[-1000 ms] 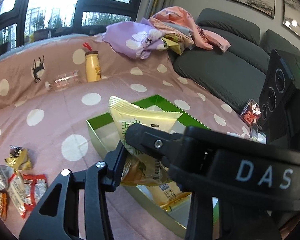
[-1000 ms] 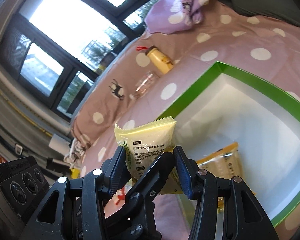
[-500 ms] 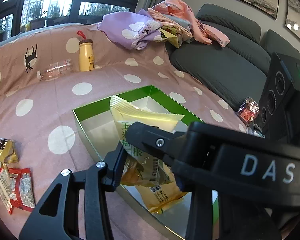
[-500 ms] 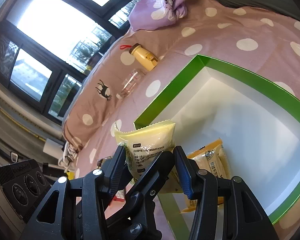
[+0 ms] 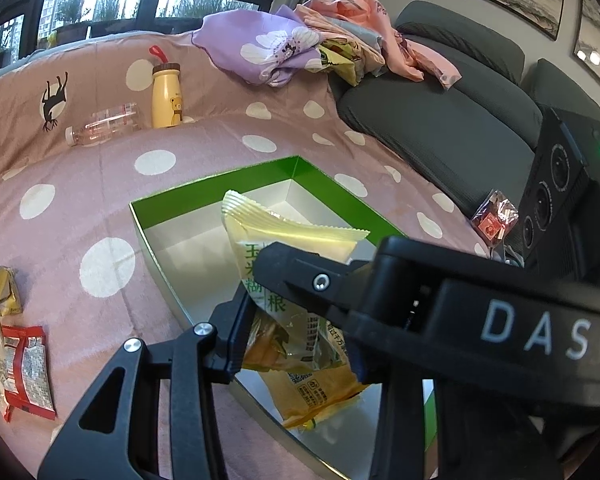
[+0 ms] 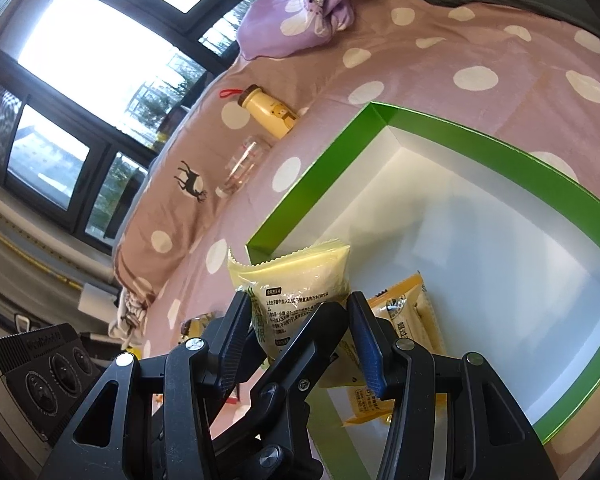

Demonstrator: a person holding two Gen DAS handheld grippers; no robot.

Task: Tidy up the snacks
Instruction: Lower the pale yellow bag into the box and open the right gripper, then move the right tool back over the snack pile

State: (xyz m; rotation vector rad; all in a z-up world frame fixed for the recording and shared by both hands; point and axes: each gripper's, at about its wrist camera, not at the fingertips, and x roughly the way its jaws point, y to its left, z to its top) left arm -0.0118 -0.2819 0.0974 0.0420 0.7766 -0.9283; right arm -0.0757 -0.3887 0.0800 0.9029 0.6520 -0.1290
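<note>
Film packaging is what I am dealing with, and in the left wrist view my left tool [image 5: 284,320] is closed most of the way on a pale yellow packet [image 5: 284,236]. One pad presses its side. The other is hidden behind a black housing [image 5: 536,332] that crosses in front, lettered "DAS" in white. The packet hangs upright above the near wall of the green box [image 5: 204,188], and an orange packet [image 5: 316,396] already lies on the white floor below it. Large green Chinese characters run down the held packet; the fine print under them is too small to read. Red wrappers [image 5: 28,364] wait on the spotted bed cover [image 5: 180,132], well apart from the box, and a yellow bottle [image 5: 166,96] with a bear on it stands farther back. In the right wrist view my right tool [image 6: 300,320] is also narrowed around the same packet [image 6: 300,272], with a black label and small Chinese print facing me. Its left pad is against the packet, though I cannot be sure the right pad touches. My worry is the crowding. With two tools on one slippery packet at the box [image 6: 460,128] edge, an uneven release could twist it and drop it outside the wall. Squeezing harder could crush what is inside.
</note>
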